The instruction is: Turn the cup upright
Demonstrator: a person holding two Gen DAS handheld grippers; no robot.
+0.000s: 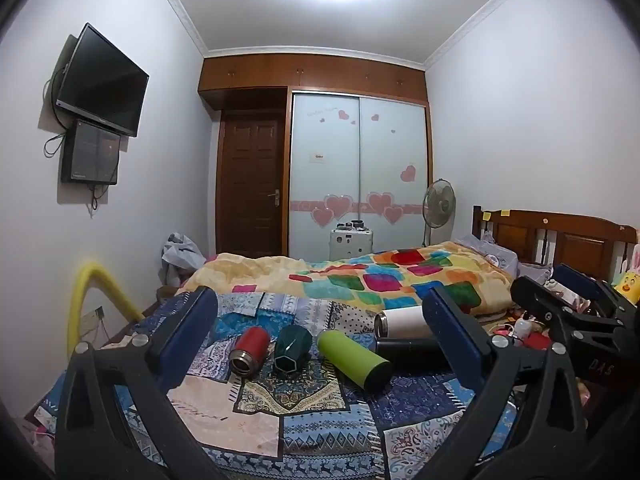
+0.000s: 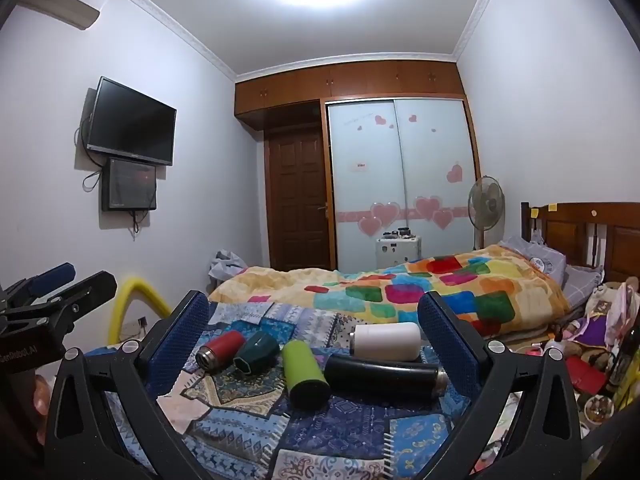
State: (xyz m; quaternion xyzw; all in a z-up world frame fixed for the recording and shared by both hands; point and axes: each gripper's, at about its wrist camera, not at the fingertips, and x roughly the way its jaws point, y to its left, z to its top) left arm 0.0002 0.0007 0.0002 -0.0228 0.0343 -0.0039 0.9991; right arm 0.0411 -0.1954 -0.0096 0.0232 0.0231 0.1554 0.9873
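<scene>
Several cups lie on their sides on a blue patterned cloth point(image 1: 320, 424) on the bed: a red cup point(image 1: 249, 350) point(image 2: 220, 350), a dark green faceted cup point(image 1: 291, 354) point(image 2: 256, 352), a lime green cup point(image 1: 354, 360) point(image 2: 305, 372), a white cup point(image 1: 400, 322) point(image 2: 386, 340) and a black cup point(image 1: 408, 350) point(image 2: 384, 376). My left gripper point(image 1: 320, 320) is open and empty, held back from the cups. My right gripper point(image 2: 314, 320) is open and empty, also short of them. Each gripper shows at the edge of the other's view.
A colourful blanket point(image 1: 380, 280) is bunched behind the cloth. A wooden headboard point(image 1: 560, 236) and soft toys point(image 2: 592, 320) stand at the right. A yellow foam tube point(image 1: 86, 300) curves at the left edge. A fan point(image 1: 439, 204) and wardrobe point(image 1: 360, 168) stand at the back.
</scene>
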